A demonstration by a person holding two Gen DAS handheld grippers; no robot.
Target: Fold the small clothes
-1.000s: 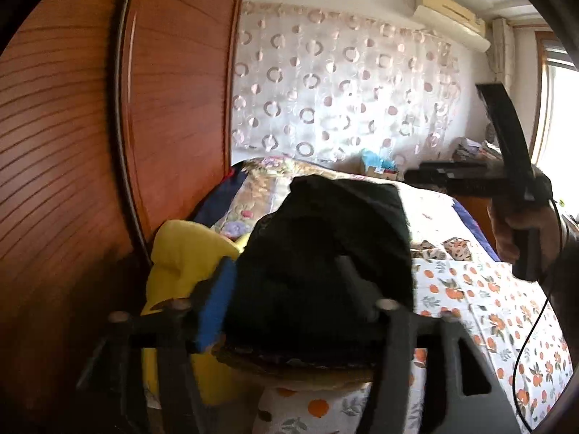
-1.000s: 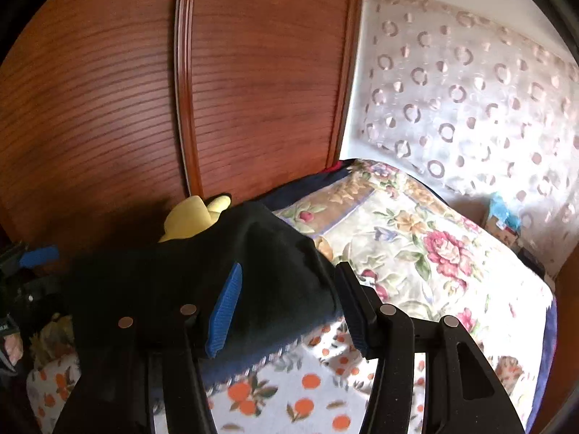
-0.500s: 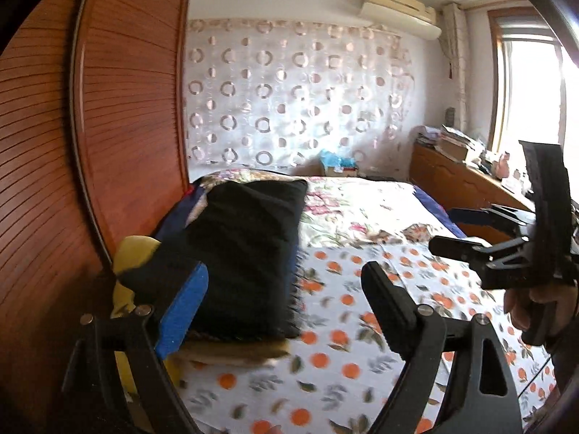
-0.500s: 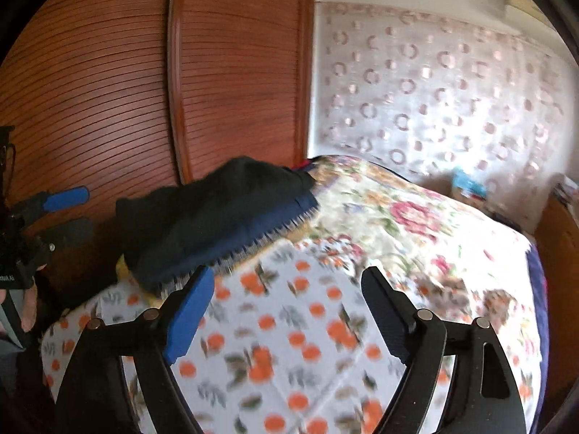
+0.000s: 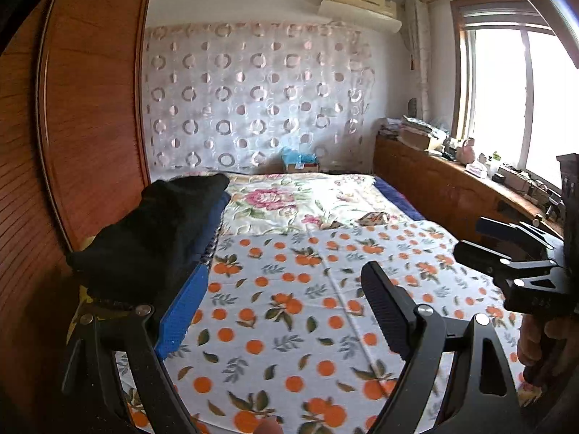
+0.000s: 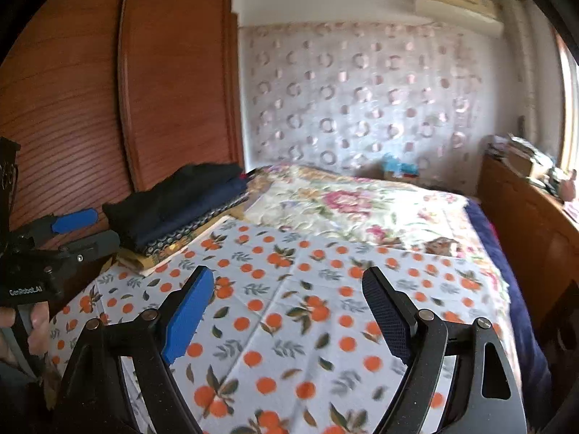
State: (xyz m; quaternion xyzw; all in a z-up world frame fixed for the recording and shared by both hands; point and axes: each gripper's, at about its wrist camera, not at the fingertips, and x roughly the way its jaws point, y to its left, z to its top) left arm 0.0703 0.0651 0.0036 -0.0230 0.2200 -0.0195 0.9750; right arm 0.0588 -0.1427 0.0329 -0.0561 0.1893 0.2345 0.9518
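A folded black garment [image 5: 159,231] lies on top of a stack of folded clothes [image 6: 181,213] at the bed's left edge, by the wooden wardrobe. My left gripper [image 5: 286,311] is open and empty, just right of the stack. My right gripper [image 6: 286,311] is open and empty over the orange-print sheet [image 6: 289,307], well back from the stack. The right gripper also shows at the right of the left wrist view [image 5: 506,249], and the left gripper at the left of the right wrist view [image 6: 76,231]. A small patterned cloth [image 5: 372,218] lies mid-bed.
A wooden wardrobe [image 5: 90,115] stands close on the left. A floral quilt [image 5: 289,199] covers the far half of the bed. A wooden cabinet [image 5: 434,195] with clutter runs along the right under a window. A curtain [image 5: 253,97] hangs at the back.
Both grippers have let go of the black garment and pulled back from the stack. The garment now rests on top of the pile.
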